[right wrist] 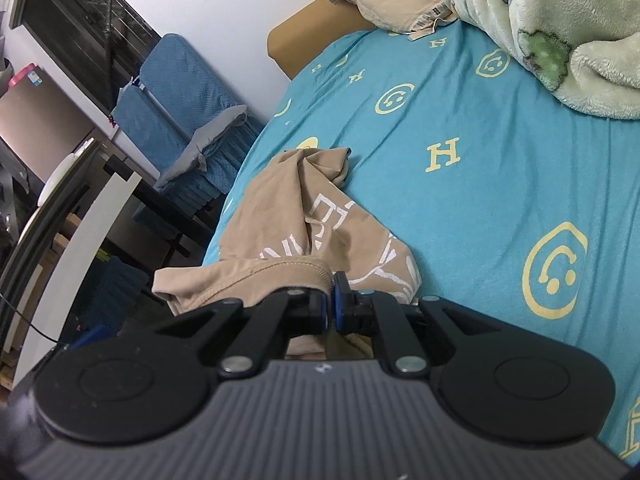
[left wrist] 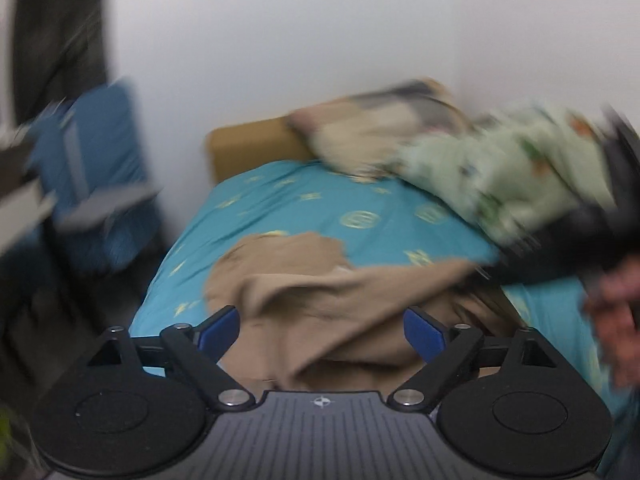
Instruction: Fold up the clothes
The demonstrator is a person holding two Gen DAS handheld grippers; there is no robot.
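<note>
Right tool [right wrist: 331, 300] clamping one tan garment [right wrist: 304, 216], left tool [left wrist: 322, 330] seemingly spread

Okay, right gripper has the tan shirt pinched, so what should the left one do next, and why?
Probably close the left gripper on the tan shirt. Its fingers stand wide apart with cloth bunched between them, while the right gripper already pinches a hem. The shirt lies crumpled on the blue sheet; two grips could spread it.

Tan shirt [right wrist: 288, 216], white print, crumpled on bed; hem seemingly pinched.
</note>
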